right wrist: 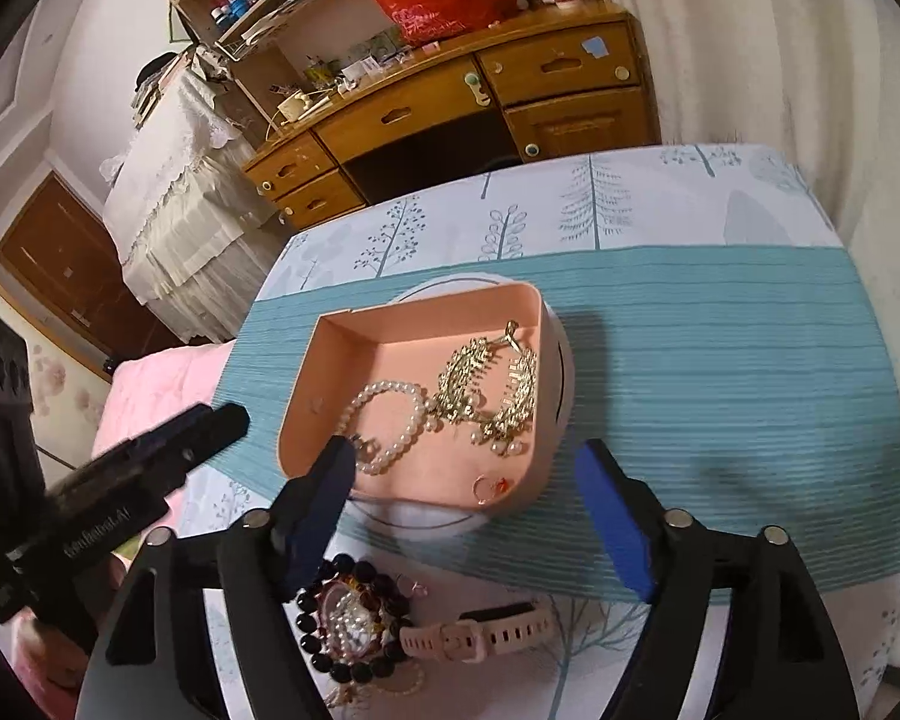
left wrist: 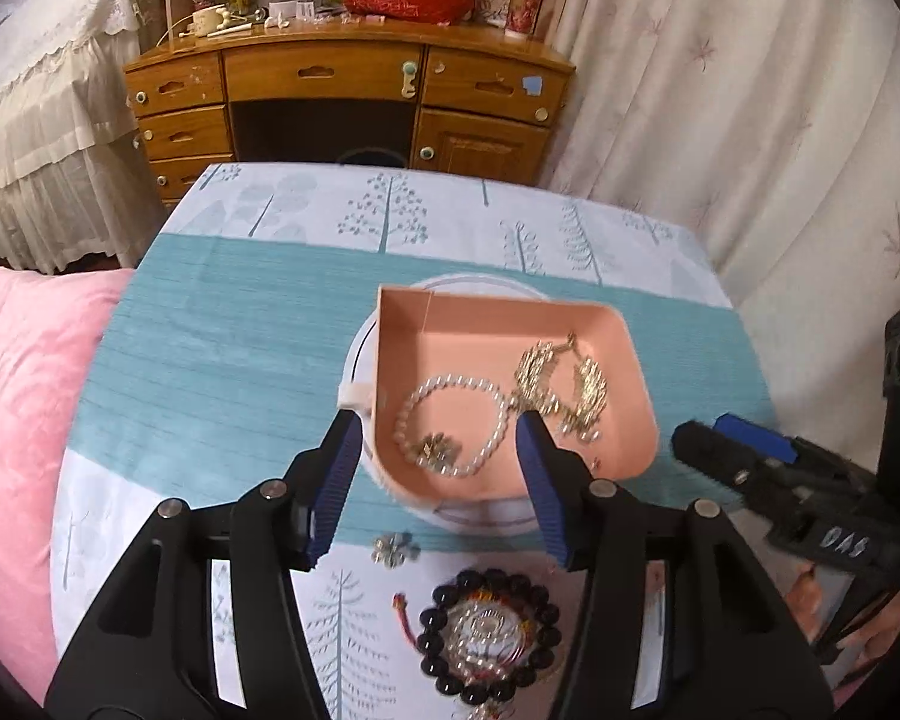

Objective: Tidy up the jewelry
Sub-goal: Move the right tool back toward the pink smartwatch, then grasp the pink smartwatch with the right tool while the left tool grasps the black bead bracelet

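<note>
The pink tray (left wrist: 450, 324) rests on a white round base (right wrist: 564, 360) on the tablecloth (left wrist: 222, 360). It contains a pearl bracelet (left wrist: 492, 414), gold earrings (right wrist: 486, 384) and a ring (right wrist: 485, 487). A black bead bracelet (left wrist: 486, 636) and pink watch (right wrist: 480, 636) lie in front. Left gripper (left wrist: 438, 438) and right gripper (right wrist: 468, 474) both hover spread wide, gripping nothing.
</note>
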`<state>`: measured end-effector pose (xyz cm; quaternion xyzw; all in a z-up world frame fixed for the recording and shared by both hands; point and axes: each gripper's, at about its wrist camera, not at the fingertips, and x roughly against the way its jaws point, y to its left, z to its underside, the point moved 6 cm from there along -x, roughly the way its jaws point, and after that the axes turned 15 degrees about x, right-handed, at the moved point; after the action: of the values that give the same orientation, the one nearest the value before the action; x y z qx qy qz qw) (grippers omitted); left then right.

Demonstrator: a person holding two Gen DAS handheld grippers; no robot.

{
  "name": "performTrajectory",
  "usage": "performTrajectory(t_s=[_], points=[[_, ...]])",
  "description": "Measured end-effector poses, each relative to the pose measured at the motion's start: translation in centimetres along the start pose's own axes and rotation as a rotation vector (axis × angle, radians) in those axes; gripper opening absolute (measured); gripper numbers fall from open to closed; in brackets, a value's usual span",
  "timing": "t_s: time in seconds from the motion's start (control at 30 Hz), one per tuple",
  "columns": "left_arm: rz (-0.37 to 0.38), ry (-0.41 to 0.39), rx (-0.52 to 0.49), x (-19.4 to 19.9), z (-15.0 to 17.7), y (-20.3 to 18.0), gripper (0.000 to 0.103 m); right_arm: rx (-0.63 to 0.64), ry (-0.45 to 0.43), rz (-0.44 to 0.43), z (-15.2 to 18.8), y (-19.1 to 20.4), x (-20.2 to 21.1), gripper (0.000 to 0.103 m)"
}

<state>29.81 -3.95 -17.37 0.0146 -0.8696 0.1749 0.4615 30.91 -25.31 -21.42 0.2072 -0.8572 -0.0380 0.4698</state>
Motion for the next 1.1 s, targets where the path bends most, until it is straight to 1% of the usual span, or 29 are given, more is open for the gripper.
performTrajectory(t_s=[0.03, 0.1, 0.13, 0.2, 0.3, 0.37, 0.47, 0.57, 0.6, 0.67, 0.73, 0.87, 1.03, 1.1], points=[[-0.006, 0.009, 0.004, 0.0, 0.5, 0.1, 0.052, -0.011, 0.004, -0.011, 0.2, -0.1, 0.1, 0.084], [-0.01, 0.033, 0.016, -0.1, 1.5, 0.2, 0.052, -0.029, 0.018, -0.03, 0.9, -0.2, 0.4, 0.085], [-0.016, 0.047, 0.025, -0.1, 2.2, 0.4, 0.052, -0.039, 0.027, -0.036, 1.3, -0.2, 0.6, 0.087], [-0.03, 0.068, 0.037, -0.2, 3.5, 0.7, 0.052, -0.064, 0.042, -0.042, 2.2, -0.3, 0.8, 0.092], [-0.056, 0.107, 0.03, -0.4, 5.7, 1.1, 0.053, -0.087, 0.074, -0.037, 4.1, -0.3, 0.9, 0.094], [-0.072, 0.147, 0.025, -0.7, 7.5, 1.4, 0.057, -0.084, 0.103, -0.037, 5.5, -0.1, 0.8, 0.094], [-0.057, 0.207, 0.021, -0.9, 10.2, 1.5, 0.062, -0.041, 0.137, -0.026, 7.7, 0.7, 0.6, 0.097], [-0.045, 0.243, 0.002, -1.2, 12.3, 1.2, 0.064, 0.056, 0.156, 0.033, 9.9, 1.6, 0.3, 0.098], [-0.043, 0.253, -0.006, -1.3, 13.0, 1.0, 0.065, 0.109, 0.157, 0.064, 10.7, 2.0, 0.2, 0.098], [-0.083, 0.253, -0.034, -1.7, 13.9, 1.0, 0.066, 0.175, 0.148, 0.106, 11.6, 2.4, 0.0, 0.098], [-0.099, 0.242, -0.041, -2.0, 14.8, 1.1, 0.066, 0.239, 0.125, 0.149, 12.4, 2.5, -0.1, 0.098], [-0.077, 0.217, -0.017, -1.9, 15.7, 1.2, 0.066, 0.297, 0.104, 0.159, 12.9, 2.6, -0.4, 0.098], [-0.045, 0.184, 0.06, -1.9, 15.2, 2.2, 0.066, 0.347, 0.096, 0.152, 13.4, 2.9, -1.2, 0.098], [-0.019, 0.189, 0.1, -2.2, 14.9, 2.7, 0.064, 0.356, 0.093, 0.14, 13.4, 3.1, -1.5, 0.098]])
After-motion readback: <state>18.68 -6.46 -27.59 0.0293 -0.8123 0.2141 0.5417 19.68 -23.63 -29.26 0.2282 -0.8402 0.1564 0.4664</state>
